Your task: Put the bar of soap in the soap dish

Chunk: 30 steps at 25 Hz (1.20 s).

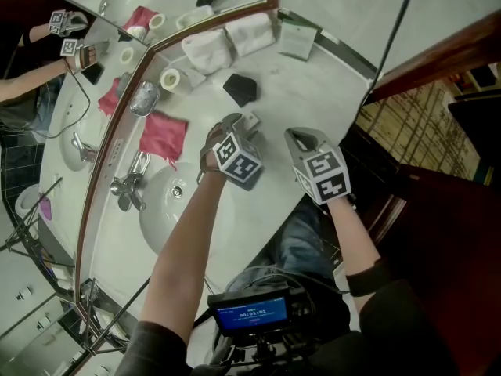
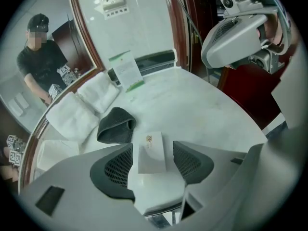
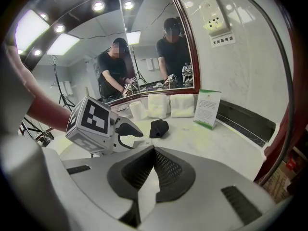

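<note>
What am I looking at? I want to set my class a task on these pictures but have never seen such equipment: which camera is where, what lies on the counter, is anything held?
A person holds a two-jaw gripper in each hand. The head view looks down from a camera on their head; the other two cameras ride on the left gripper and the right gripper, looking along the jaws. On the counter beside a sink lie towels, a card, a pink cloth, a dark object, perhaps the soap dish, and a white bar of soap. The left jaws stand open either side of the soap without pressing it; the right jaws are shut and empty.
</note>
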### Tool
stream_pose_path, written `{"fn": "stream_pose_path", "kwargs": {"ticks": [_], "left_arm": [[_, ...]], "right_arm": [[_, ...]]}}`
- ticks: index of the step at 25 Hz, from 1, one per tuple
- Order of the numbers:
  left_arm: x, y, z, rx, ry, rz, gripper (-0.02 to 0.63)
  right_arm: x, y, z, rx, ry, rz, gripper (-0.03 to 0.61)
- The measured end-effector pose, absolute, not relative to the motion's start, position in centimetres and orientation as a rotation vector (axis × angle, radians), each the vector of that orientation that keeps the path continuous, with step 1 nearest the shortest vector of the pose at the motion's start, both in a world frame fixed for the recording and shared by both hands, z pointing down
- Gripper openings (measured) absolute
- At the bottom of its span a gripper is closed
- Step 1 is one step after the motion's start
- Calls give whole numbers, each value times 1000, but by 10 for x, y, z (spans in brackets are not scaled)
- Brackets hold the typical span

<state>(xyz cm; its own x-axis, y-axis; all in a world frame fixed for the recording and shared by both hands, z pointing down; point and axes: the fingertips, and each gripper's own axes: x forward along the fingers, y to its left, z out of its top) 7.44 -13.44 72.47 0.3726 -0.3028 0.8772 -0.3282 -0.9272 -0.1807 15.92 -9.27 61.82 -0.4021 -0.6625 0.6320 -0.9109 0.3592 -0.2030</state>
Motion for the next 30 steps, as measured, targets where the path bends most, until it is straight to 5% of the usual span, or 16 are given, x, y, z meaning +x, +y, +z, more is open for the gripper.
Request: {"fn": "stream_pose_path", "kwargs": {"ticks": [11, 17, 30], "left_arm": [[70, -123, 651, 2692, -740, 1487, 245], [57, -106, 556, 2818, -940, 1267, 4], [-50, -47, 431, 2681, -1254, 682, 0]], "right_arm": [[157, -79, 607, 1378, -2174, 713, 17], [148, -63, 592, 1371, -2156, 678, 17], [110, -39, 556, 1321, -2165, 620, 17]]}}
